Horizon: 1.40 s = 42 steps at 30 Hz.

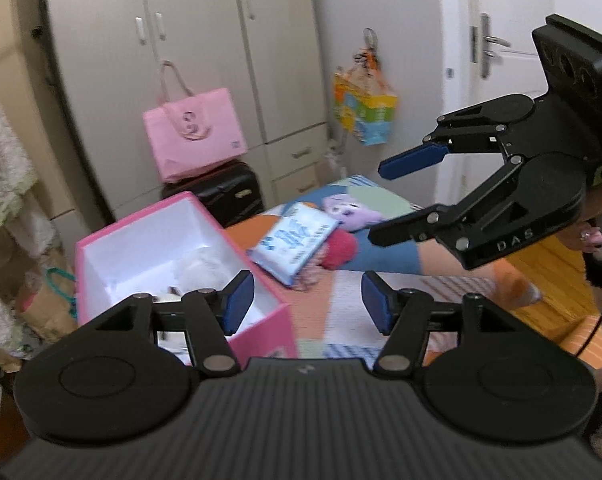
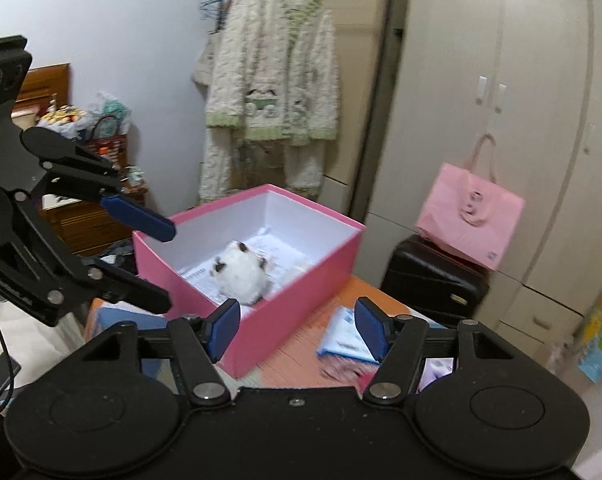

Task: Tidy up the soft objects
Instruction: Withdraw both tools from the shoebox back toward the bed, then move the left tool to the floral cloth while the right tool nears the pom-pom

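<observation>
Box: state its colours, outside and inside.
Box: pink outside, white inside; clearest in the right wrist view.

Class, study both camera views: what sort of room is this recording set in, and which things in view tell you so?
Most likely a bedroom in a home. A tall wardrobe fills one wall, fluffy pyjamas hang on a rail beside it, and a black suitcase with a pink bag on top stands in front of it.

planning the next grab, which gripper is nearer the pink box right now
Left, though not by much. The left gripper hangs open over the near corner of the pink box. The right gripper is open too, just off its near wall, above the table.
</observation>
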{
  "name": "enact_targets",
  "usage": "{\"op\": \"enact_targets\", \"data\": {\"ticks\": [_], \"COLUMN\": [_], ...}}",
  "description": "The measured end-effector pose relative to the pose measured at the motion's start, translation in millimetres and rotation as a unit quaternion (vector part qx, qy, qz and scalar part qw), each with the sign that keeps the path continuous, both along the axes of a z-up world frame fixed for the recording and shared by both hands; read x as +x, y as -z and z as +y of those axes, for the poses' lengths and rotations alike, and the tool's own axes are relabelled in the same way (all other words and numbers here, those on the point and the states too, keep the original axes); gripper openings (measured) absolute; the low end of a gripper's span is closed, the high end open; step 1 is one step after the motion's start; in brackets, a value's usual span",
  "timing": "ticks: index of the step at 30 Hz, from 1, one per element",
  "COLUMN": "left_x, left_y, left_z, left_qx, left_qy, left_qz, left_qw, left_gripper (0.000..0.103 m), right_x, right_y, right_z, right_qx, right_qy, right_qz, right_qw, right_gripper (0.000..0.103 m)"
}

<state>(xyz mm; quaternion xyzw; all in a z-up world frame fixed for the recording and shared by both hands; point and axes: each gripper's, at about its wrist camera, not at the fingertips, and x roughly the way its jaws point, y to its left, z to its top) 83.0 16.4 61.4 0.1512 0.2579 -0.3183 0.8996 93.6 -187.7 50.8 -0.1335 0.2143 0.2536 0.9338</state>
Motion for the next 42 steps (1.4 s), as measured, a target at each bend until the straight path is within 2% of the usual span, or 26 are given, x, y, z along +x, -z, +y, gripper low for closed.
{"op": "enact_targets", "data": {"ticks": [8,13,20,32,37,42], "left_x": [10,17,33,87,124,158], "left_y": [27,44,62,77,85,95], "left_z": [-31,-52,-78,-116,-133,-137], "left_qx": [-0.007,-0.002,-0.005,-0.038,-0.049,-0.063], "left_qy": [0.03,0.038,0.03,-0.047,-0.091,-0.148], "left_qz": [0.043,0.05,0.065,0.088,0.119,0.142], "left_qw": [0.9986,0.998,0.9974,0.9943,0.9874,0.9767], "left_gripper": [0.06,0.06,0.06,0.063,0.063,0.063], "right_x": [-18,-21,-3,51,86,120], "right_y": [22,40,60,96,108,112], "right_z": [-37,-53,-77,-93,-81,-74], "right_qx": [0.003,0.0,0.015,-0.008,-0.034,-0.022], "right_qy": [0.038,0.048,0.056,0.03,0.02,-0.003], "right_qz": [0.0,0.004,0.023,-0.01,-0.01,0.014], "right_qw": [0.999,0.999,0.998,0.999,0.999,1.0], "right_gripper": [0.071,0.074,0.074,0.074,0.074,0.074]}}
